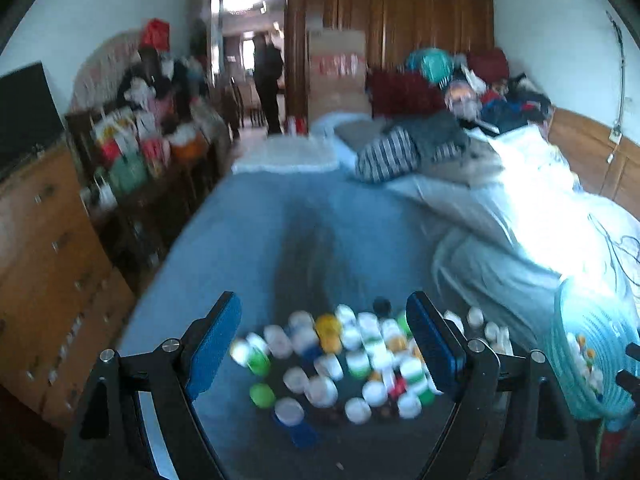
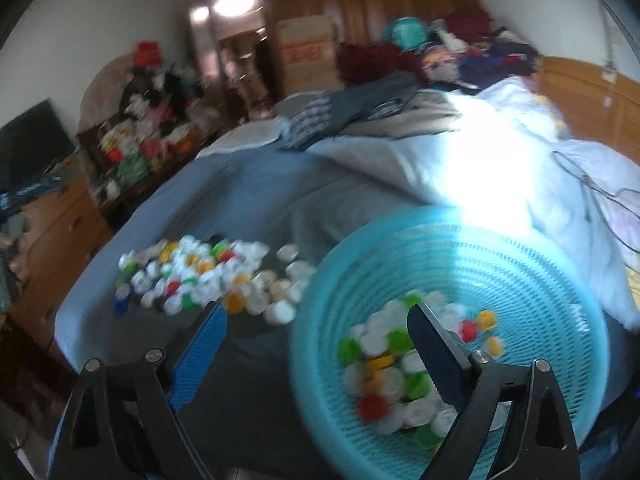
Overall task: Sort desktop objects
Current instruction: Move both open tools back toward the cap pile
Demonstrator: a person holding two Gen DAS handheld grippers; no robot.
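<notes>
Left wrist: bottle caps point(image 1: 340, 360) lie between (blurred) left gripper's point(image 1: 326, 344) spread fingers.

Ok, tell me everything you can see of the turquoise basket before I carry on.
The turquoise basket is round, bowl-shaped and made of what looks like perforated plastic mesh in ribbed rings. It sits upright on the blue-grey bedcover, right of the loose pile of caps, apparently apart from it. Inside lie bottle caps: white, green, yellow and red, covering part of its floor. The right gripper hangs over its near rim, jaws open, one finger above the caps.
</notes>
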